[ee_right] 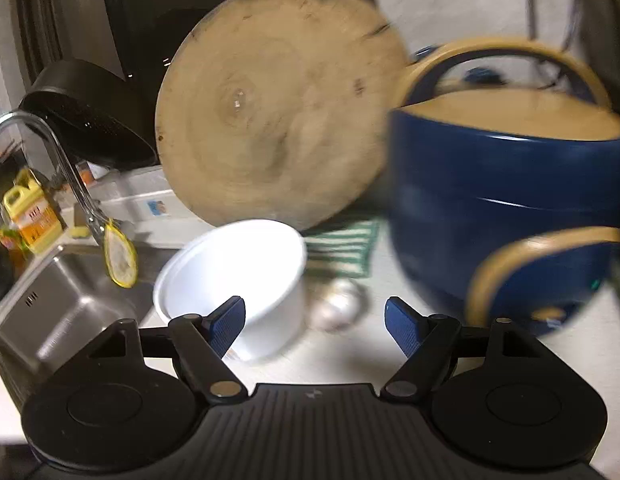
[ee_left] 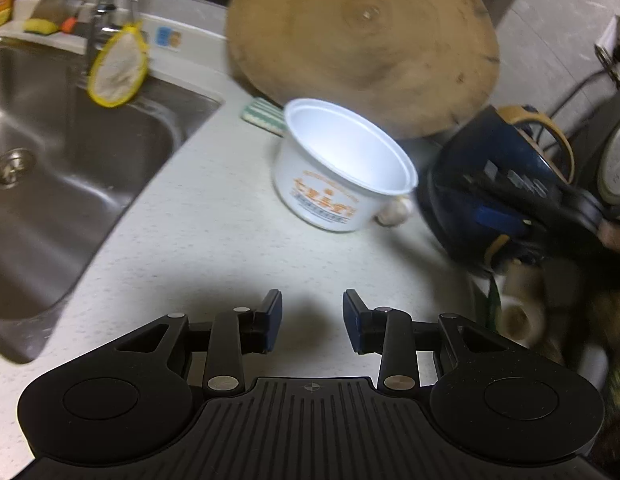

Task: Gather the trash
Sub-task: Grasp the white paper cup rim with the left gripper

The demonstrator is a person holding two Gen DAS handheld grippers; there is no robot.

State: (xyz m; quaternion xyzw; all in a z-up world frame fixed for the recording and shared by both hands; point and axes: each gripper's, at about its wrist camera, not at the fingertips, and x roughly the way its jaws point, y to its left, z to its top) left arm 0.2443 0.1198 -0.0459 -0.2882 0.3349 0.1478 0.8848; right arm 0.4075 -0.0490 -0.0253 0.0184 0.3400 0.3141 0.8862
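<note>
The left gripper [ee_left: 312, 318] is held spread over bare counter [ee_left: 197, 216] with nothing pinched, the white cup [ee_left: 342, 168] lying well ahead of its tips; the right gripper [ee_right: 314, 326] is spread wide and empty, the cup [ee_right: 233, 276] just beyond its left finger.
</note>
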